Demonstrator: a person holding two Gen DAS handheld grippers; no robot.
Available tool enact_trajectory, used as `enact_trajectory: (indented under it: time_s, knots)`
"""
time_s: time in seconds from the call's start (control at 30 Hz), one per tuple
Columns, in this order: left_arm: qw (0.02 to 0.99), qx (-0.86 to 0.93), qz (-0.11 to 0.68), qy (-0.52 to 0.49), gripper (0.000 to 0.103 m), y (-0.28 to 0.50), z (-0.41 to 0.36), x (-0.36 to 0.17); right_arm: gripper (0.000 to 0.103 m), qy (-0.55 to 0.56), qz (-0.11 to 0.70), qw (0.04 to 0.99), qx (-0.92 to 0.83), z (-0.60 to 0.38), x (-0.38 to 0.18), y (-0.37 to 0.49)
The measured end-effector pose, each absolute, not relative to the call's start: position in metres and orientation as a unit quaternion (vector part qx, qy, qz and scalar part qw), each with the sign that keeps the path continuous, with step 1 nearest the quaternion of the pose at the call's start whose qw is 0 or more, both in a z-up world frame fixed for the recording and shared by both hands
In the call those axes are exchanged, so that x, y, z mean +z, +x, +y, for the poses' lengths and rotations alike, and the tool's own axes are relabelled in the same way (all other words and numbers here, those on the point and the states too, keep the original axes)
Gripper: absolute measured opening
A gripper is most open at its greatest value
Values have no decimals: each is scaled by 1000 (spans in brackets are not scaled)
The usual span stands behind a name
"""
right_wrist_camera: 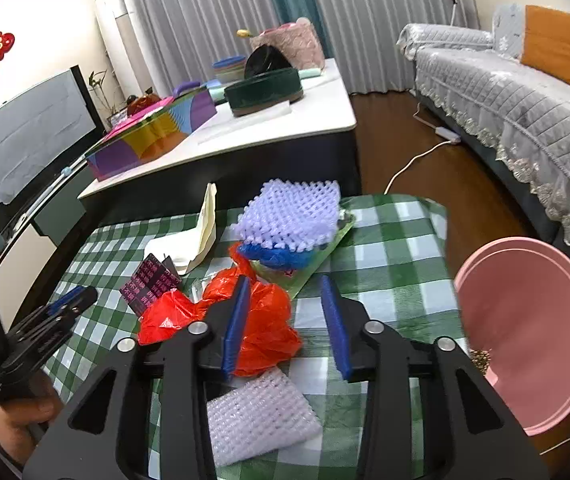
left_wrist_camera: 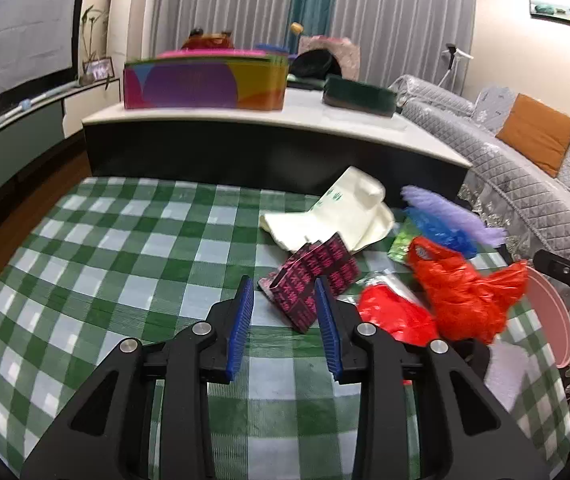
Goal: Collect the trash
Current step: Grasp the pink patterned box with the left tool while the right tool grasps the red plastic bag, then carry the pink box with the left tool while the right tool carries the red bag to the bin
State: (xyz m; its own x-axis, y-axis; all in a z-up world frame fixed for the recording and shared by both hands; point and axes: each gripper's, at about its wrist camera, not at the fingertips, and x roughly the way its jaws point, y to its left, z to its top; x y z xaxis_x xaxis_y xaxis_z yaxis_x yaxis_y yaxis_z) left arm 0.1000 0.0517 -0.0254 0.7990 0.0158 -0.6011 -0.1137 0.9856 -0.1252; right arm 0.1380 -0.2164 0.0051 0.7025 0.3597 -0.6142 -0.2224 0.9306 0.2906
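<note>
On the green-and-white checked tablecloth [left_wrist_camera: 125, 248] sits a messy little pile of trash, all bunched toward the side where the pink basin [right_wrist_camera: 533, 328] hangs off the table edge. Closest to the basin side is a crumpled red plastic bag [right_wrist_camera: 261, 320], shiny and wrinkly, with a second red bag [left_wrist_camera: 397, 316] right beside it. Just behind the red stuff there's a blue plastic bag [right_wrist_camera: 277, 254] squashed under a lilac foam net sleeve [right_wrist_camera: 293, 212], and under those a green wrapper [right_wrist_camera: 317, 260]. A whiter foam net piece [right_wrist_camera: 261, 412] lies flat on the cloth on the near side of the red bag. Further from the basin is a small dark carton with pink print [left_wrist_camera: 313, 280], dented and tipped on its side, touching a cream paper bag [left_wrist_camera: 345, 212] that's folded up behind it.

The left gripper [left_wrist_camera: 285, 312] hovers over the cloth with its blue pads partly apart and nothing pinched, the dark carton just past its tips. The right gripper [right_wrist_camera: 285, 312] also has its jaws apart, one pad against the red bag's edge, not squeezing anything.
</note>
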Motion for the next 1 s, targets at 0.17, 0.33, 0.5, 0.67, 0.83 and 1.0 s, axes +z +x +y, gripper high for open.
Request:
enact_trajectory:
  time_s: [0.17,0.33,0.5,0.67,0.83,1.0]
  knots:
    - [937,44,334,-98,42,119,61,-41,42,94,369,908,173,-208,-7,150]
    - [924,44,361,-116,42,137,61,-54,42,91,383,900,186,-202,-15,156]
    - [917,31,381,-111,42,148,53,-58,39,83,388,898,192,-197,-18,158]
    - [918,28,384,-98,20,147,47,-57,25,66,385,897,206,-190,-15,154]
    - [925,18,369,-86,11,141,40,-43,20,52,372,901,216,-188,-7,147]
    - [930,16,359,-74,10,132,35,-30,20,47,353,910,212,-193,6,137]
